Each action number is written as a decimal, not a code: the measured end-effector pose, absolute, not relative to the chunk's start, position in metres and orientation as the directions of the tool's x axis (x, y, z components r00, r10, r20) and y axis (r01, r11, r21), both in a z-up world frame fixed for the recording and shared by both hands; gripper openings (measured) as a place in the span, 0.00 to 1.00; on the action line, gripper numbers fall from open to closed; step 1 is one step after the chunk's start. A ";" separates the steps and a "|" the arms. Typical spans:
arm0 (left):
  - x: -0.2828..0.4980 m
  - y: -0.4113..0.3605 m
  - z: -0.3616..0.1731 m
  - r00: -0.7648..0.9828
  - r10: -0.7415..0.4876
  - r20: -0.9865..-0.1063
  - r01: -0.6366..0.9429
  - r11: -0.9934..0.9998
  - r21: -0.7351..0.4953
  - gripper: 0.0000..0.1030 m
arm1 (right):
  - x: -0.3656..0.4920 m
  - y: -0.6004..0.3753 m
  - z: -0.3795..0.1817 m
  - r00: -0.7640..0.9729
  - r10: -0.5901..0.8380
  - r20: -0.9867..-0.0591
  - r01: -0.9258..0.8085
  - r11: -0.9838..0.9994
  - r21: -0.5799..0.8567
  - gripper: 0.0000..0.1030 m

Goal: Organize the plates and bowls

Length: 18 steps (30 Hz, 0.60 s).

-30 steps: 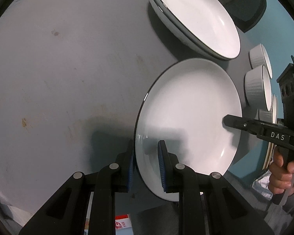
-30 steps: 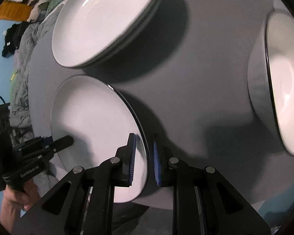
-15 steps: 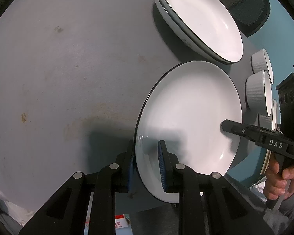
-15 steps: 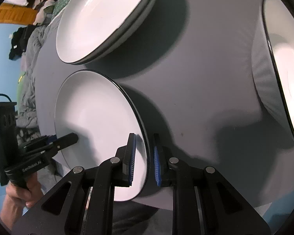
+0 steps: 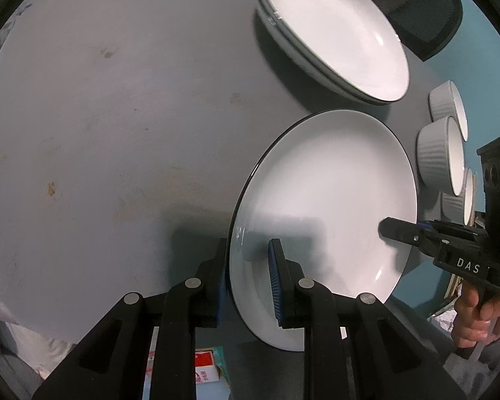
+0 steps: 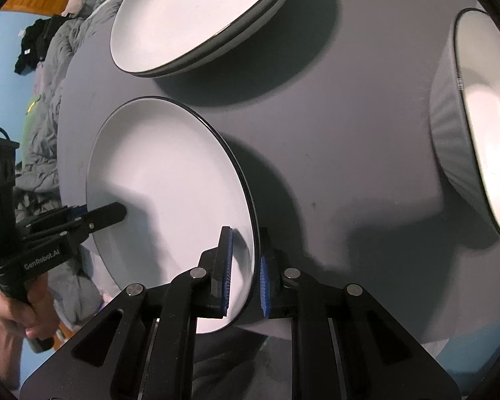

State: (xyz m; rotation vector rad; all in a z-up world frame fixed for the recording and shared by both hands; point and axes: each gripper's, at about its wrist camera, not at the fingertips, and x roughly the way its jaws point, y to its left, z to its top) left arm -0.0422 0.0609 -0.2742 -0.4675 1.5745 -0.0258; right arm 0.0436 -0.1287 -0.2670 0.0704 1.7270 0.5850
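A: What's hidden?
B: Plate (image 5: 330, 200) underside; L gripper (image 5: 248, 280) and R gripper (image 6: 245, 270) both pinch opposite rims, outer fingers behind it.
A: Orientation?
B: Tilted over table (image 5: 116, 116), face toward R. Beyond: plate stack (image 5: 336, 30), ribbed bowls (image 5: 440, 153) cut off.

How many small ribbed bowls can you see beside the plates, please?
3: all at the table's right edge, far bowl, middle bowl, and near bowl partly hidden by the right gripper.

Grey round table (image 5: 116, 116), blue wall (image 6: 3, 60) behind.
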 end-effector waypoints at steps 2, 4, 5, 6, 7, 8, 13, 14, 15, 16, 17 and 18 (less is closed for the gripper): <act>-0.040 0.059 -0.268 0.011 -0.312 -0.950 -0.273 0.913 -0.303 0.20 | 0.046 -0.131 -0.260 -0.244 0.355 -0.902 -0.265 0.871 0.414 0.14; -0.037 0.059 -0.261 0.009 -0.314 -0.949 -0.266 0.914 -0.305 0.20 | 0.050 -0.130 -0.253 -0.234 0.358 -0.904 -0.262 0.872 0.413 0.14; -0.035 0.058 -0.258 0.010 -0.314 -0.949 -0.261 0.916 -0.306 0.20 | 0.052 -0.131 -0.249 -0.231 0.359 -0.904 -0.261 0.873 0.413 0.14; -0.032 0.058 -0.254 0.012 -0.316 -0.949 -0.258 0.916 -0.308 0.20 | 0.054 -0.132 -0.246 -0.228 0.359 -0.905 -0.259 0.873 0.412 0.13; -0.029 0.058 -0.250 0.016 -0.318 -0.948 -0.256 0.915 -0.311 0.20 | 0.057 -0.133 -0.243 -0.226 0.359 -0.905 -0.258 0.874 0.411 0.13; -0.027 0.058 -0.246 0.019 -0.320 -0.947 -0.255 0.915 -0.314 0.20 | 0.060 -0.134 -0.239 -0.223 0.359 -0.906 -0.256 0.876 0.410 0.13; -0.007 0.061 -0.227 0.040 -0.327 -0.944 -0.245 0.913 -0.326 0.20 | 0.078 -0.137 -0.224 -0.203 0.368 -0.908 -0.247 0.878 0.411 0.14; -0.002 0.062 -0.224 0.044 -0.327 -0.944 -0.243 0.913 -0.328 0.20 | 0.082 -0.137 -0.223 -0.201 0.371 -0.907 -0.244 0.877 0.413 0.14; 0.004 0.064 -0.220 0.052 -0.328 -0.943 -0.239 0.913 -0.330 0.20 | 0.087 -0.138 -0.222 -0.198 0.375 -0.905 -0.241 0.877 0.416 0.14; 0.007 0.065 -0.218 0.057 -0.328 -0.943 -0.235 0.914 -0.332 0.20 | 0.092 -0.137 -0.220 -0.195 0.380 -0.904 -0.237 0.876 0.419 0.14; 0.014 0.066 -0.215 0.062 -0.327 -0.943 -0.231 0.915 -0.332 0.20 | 0.096 -0.135 -0.219 -0.191 0.384 -0.904 -0.236 0.876 0.422 0.13; 0.019 0.068 -0.215 0.064 -0.326 -0.943 -0.229 0.915 -0.332 0.20 | 0.103 -0.134 -0.218 -0.185 0.386 -0.904 -0.235 0.875 0.422 0.14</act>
